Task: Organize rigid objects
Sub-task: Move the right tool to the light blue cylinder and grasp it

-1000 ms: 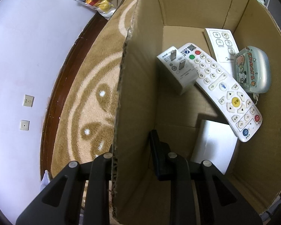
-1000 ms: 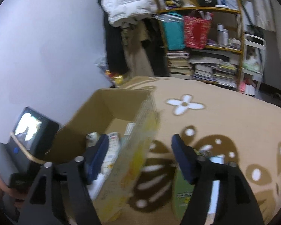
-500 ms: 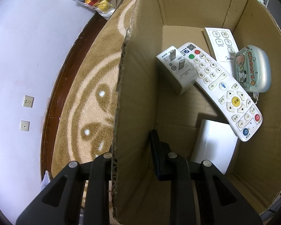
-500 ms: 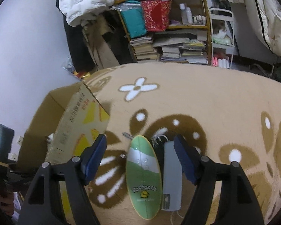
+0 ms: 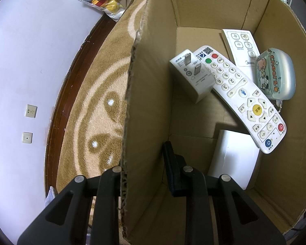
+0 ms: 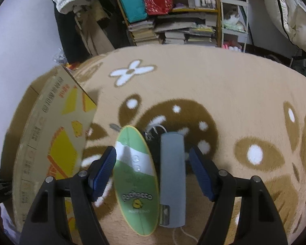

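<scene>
**Right wrist view: fingers straddling two items left on the rug; box partly filled**

Right wrist view shows the right gripper point(image 6: 153, 169) above a tan patterned rug point(image 6: 224, 85), its blue-padded fingers point(image 6: 103, 168) spread wide and touching nothing. Between them lie two items side by side: a green oval case with a white band and yellow rim point(image 6: 137, 181) and a grey slab-shaped device point(image 6: 172, 177). Both long axes run parallel to the fingers, away from the camera; the oval's far tip leans slightly toward the brown cardboard box point(image 6: 51, 134) at the left. A dark tangle resembling keys sits at their far ends, too unclear to name.

Left wrist view shows the left gripper point(image 5: 140, 173) clamped on the box's near wall, one finger outside and one inside. Already in the box: a long white remote with coloured buttons point(image 5: 240, 98), lying diagonally; a white plug adapter point(image 5: 193, 77) leaning on it; a flat white remote point(image 5: 241, 47); a pale blue cartoon-printed case point(image 5: 277, 73); a plain white slab point(image 5: 234, 159).

By this evidence, five items are stored and at least two remain. Which of the two the fingers will take cannot be told.
</scene>
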`<state>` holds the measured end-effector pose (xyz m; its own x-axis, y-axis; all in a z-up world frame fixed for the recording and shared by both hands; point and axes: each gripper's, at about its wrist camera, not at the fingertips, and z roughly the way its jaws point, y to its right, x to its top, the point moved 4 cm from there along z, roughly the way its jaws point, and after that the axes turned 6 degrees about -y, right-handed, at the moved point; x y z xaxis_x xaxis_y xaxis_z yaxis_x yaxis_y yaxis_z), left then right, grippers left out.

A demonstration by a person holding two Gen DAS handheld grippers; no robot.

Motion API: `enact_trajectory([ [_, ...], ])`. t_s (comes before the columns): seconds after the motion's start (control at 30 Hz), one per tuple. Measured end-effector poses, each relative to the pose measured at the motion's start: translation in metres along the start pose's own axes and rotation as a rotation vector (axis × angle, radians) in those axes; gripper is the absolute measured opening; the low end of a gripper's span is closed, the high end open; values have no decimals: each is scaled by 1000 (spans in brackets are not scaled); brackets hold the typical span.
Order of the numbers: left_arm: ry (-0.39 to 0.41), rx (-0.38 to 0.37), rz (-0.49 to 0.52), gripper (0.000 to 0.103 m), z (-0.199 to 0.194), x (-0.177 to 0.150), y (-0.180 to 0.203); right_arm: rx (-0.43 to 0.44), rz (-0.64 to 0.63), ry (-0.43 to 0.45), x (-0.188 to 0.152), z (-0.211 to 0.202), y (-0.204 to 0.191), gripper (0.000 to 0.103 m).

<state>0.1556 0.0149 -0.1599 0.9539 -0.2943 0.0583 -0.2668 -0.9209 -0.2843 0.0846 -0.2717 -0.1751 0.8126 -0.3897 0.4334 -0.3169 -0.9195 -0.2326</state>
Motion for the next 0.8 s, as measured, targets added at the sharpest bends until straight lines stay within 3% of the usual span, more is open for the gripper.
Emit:
enact_trajectory([
  [0.33,-2,-1,0,23,0,0,1,-19,105,-38,-8,11,21,65],
  [0.63,-3,0,1,23,0,0,1,1,150,-44,-13,9,27,63],
  [0.8,-3,0,1,23,1,1,1,-23,160,-31,-10,8,31,51],
])
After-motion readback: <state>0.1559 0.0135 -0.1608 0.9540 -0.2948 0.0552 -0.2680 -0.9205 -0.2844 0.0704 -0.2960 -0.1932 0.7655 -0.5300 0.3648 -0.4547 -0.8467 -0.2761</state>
